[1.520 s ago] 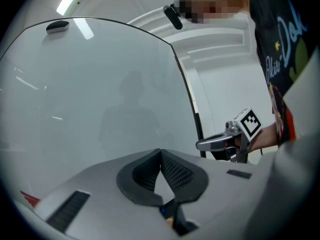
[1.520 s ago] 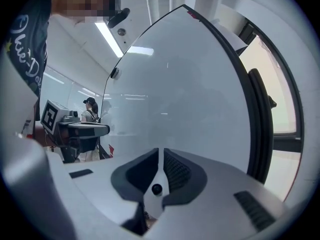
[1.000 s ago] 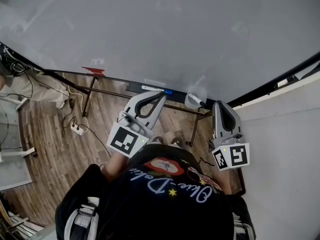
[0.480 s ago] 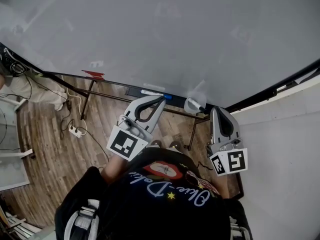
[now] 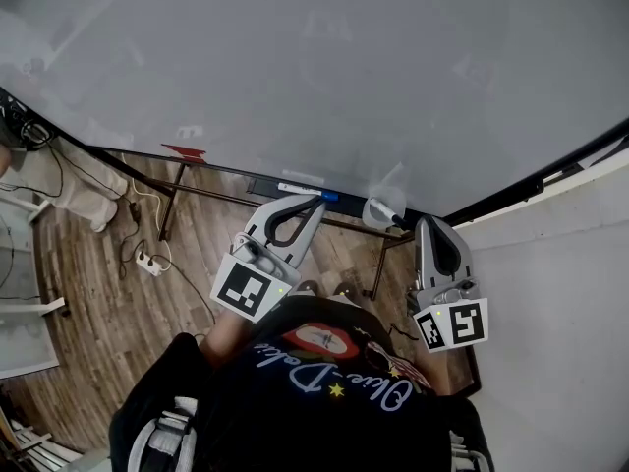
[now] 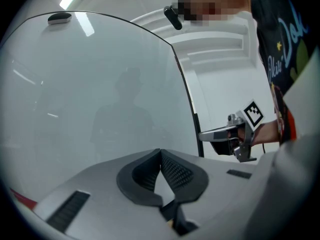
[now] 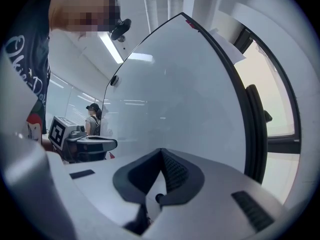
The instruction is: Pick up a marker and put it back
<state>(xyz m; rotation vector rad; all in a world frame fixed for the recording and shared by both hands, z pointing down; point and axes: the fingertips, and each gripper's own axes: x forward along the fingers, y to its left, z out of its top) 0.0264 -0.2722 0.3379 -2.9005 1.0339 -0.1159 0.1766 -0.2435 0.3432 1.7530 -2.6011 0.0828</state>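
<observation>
Very little has changed over the last second: the person stands facing the whiteboard (image 5: 324, 67) with both tools held level and steady, and only the head view has drifted a touch. The left gripper (image 5: 316, 201) has its fingers clenched tip to tip with nothing between them, as its own view shows plainly. The right gripper (image 5: 429, 223) is likewise clamped shut and empty. What looks like the marker (image 5: 298, 185), slim and white with a blue end, lies flat in the dark tray (image 5: 263, 179) along the whiteboard's lower edge. From above, the left gripper's tips sit close to its blue end, though I cannot tell whether they touch it. With the marker resting in the tray and neither tool holding anything, this stillness fits two readings. The marker may be waiting there to be lifted, or it may be lying back in its place with the hands pausing beside it.
</observation>
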